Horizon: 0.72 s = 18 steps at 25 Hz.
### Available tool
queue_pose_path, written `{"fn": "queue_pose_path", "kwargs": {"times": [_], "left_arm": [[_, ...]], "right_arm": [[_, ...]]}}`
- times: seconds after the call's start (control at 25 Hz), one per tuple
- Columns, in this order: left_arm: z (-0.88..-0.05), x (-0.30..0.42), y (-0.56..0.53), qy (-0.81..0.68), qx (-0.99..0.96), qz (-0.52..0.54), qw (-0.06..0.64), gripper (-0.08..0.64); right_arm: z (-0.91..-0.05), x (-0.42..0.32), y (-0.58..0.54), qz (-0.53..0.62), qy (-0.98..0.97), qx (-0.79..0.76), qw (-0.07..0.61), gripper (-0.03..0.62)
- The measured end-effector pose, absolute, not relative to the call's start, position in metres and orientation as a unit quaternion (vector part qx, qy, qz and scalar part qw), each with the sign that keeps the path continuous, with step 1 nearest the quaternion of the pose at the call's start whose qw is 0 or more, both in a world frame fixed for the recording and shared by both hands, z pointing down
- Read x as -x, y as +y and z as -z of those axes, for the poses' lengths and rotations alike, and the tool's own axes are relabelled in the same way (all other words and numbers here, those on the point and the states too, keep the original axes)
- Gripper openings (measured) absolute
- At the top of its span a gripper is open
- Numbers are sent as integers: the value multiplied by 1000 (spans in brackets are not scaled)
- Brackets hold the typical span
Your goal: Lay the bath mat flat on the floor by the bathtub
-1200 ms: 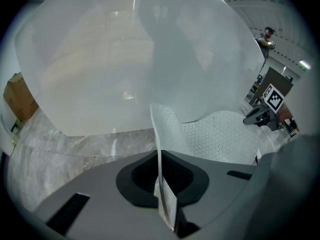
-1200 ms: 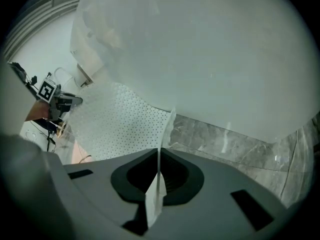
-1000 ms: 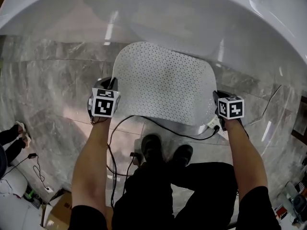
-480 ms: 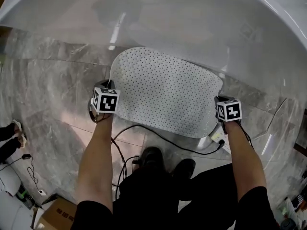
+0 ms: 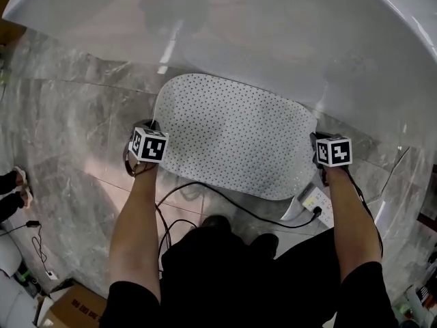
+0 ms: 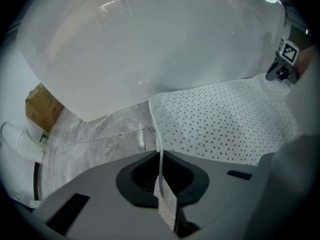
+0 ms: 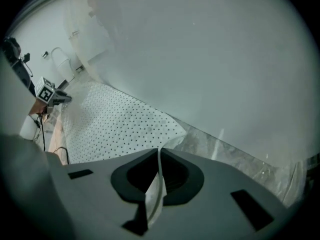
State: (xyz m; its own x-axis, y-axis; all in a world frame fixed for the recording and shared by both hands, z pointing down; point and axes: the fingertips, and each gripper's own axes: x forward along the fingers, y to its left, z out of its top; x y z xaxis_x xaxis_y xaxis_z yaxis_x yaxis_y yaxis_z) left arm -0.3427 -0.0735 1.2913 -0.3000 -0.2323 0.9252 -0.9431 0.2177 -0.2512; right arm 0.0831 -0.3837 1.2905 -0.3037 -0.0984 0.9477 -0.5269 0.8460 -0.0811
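Head view: a white mat [image 5: 235, 142] dotted with small holes is spread out over the grey marble floor [image 5: 75, 115], right in front of the white tub [image 5: 273, 26]. Its far edge is close to the foot of the tub, and its near edge faces the person. The left gripper [image 5: 153, 124] holds the mat's near left corner and the right gripper [image 5: 316, 139] holds its right side, so the mat stretches between them. Both grippers point steeply down. Whether the mat's middle touches the floor cannot be told from here.

The left gripper view shows its jaws pressed together on the thin edge of the mat, which runs up out of the dark jaw pocket and widens into the dotted sheet beyond. The right gripper shows at the far end of the mat, against the tub wall.

The right gripper view shows the same thing mirrored: jaws pinched on a thin fold of the mat's edge, with the sheet spreading away to the left and the left gripper at its far side. The tub wall fills most of this view, with a strip of floor below it.

A black cable [image 5: 225, 197] loops across the floor just under the mat's near edge and runs to a white power strip [image 5: 317, 202] beside the right forearm. A cardboard box [image 5: 65, 306] sits at the lower left.
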Motion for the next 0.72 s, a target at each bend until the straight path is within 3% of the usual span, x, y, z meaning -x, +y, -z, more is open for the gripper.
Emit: {"fn": "queue_pose_path", "kwargs": {"times": [0.28, 0.72], "left_arm": [[-1294, 315, -95, -618, -474, -515, 359, 17], [-1274, 329, -100, -624, -472, -494, 380, 20]], "right_arm": [[-1308, -116, -378, -169, -759, -202, 596, 23], [-1328, -147, -388, -198, -754, -216, 587, 25]]}}
